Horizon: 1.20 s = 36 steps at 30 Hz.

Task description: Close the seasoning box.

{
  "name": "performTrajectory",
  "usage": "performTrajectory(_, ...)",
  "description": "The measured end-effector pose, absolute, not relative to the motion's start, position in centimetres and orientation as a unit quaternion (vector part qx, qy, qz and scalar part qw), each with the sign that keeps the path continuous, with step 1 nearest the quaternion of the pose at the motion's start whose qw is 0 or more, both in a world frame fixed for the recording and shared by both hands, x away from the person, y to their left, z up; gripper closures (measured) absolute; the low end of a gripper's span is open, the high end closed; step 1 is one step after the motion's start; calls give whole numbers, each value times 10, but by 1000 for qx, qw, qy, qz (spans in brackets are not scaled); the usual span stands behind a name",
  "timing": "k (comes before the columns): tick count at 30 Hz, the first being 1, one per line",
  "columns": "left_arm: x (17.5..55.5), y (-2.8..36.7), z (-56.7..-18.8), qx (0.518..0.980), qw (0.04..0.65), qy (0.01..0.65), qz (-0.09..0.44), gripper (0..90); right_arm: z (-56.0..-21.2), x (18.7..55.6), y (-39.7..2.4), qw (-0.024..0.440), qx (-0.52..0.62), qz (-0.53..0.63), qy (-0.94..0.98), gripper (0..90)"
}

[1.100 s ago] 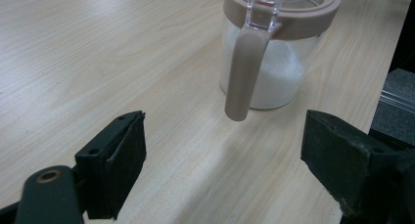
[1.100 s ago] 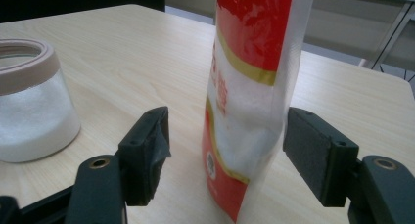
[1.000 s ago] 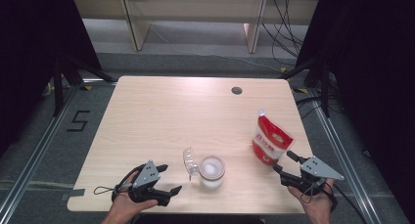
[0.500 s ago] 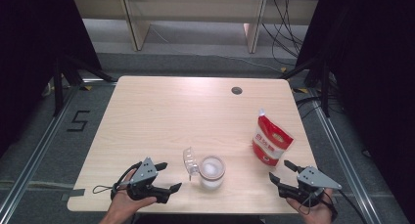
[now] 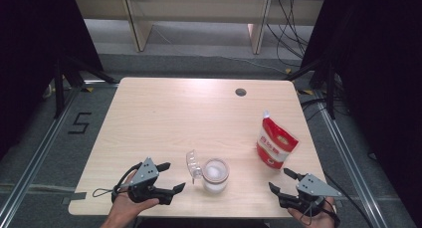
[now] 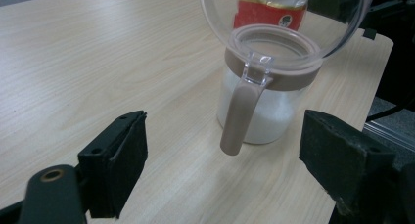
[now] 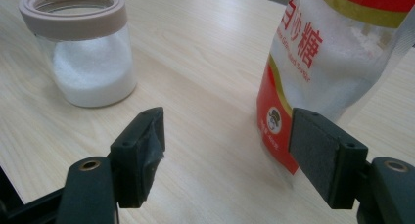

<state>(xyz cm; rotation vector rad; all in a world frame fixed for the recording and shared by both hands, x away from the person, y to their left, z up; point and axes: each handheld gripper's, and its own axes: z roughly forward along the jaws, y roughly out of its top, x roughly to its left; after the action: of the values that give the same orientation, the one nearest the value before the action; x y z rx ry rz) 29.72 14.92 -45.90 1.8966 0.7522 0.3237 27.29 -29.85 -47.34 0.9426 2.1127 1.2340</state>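
Jar (image 5: 215, 174): near edge of table (image 5: 164, 113), betw. the two grippers, upright. Glass, beige collar, white grains fill lower part. Clear lid (image 5: 191, 164) flipped open, standing up on jar's left in high view. In left gripper view, beige handle (image 6: 238, 116) hangs down jar's side, facing the cam.
L gripper (image 5: 168, 177): near-left of table, held in a hand (image 5: 130, 204), pointing right twd jar. Jaws wide apart, nothing betw. them. Jar sits ahead of jaws, not touching; in its own view (image 6: 222, 158) jar stands beyond the gap, closer to the right-hand jaw.
R gripper (image 5: 281, 179): near-right corner, in other hand (image 5: 313, 219). Jaws spread wide, have just been opening a bit more; nothing betw. them. Pointing up-left in high view. In its own view (image 7: 225, 153) bag is ahead on right jaw's side, jar farther off, upper left.
Bag (image 5: 275, 142): red/white pouch w/ clear window, white grains inside, stands upright right of jar, apart from it. Just beyond R gripper, not touching as far as seen. Red print (image 7: 299, 35) on front.
Far: small dark hole (image 5: 241, 92) in tabletop nr back edge. Beyond table, grey floor, a "5" mark (image 5: 79, 123) at left.
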Motion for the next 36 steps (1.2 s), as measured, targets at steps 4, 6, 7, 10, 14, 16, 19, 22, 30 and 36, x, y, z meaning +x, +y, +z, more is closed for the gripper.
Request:
performTrajectory(4,297,148,-457,792,509,306,137,224,-475,274,-299,267,344,455,777,307)
performTrajectory(6,297,148,-456,791,509,310,137,265,-475,274,-298,267,346,451,778,308)
performTrajectory(7,298,149,-455,792,509,308,138,265,-475,274,-298,267,346,451,778,308)
performTrajectory(10,299,152,-453,786,523,291,155,512,-476,273,-297,252,355,450,780,310)
performTrajectory(14,297,150,-451,782,530,285,161,736,-475,274,-296,267,343,447,782,311)
performTrajectory(16,296,148,-451,784,527,284,166,811,-475,274,-295,261,337,445,788,314)
performTrajectory(19,296,144,-451,786,526,274,172,861,-476,276,-294,270,326,448,788,314)
performTrajectory(22,297,142,-450,784,529,272,176,890,-475,276,-294,271,326,445,789,314)
performTrajectory(30,298,137,-445,775,543,276,168,892,-476,277,-290,264,323,445,792,315)
performTrajectory(36,298,133,-439,780,540,264,174,892,-475,277,-290,267,322,448,790,315)
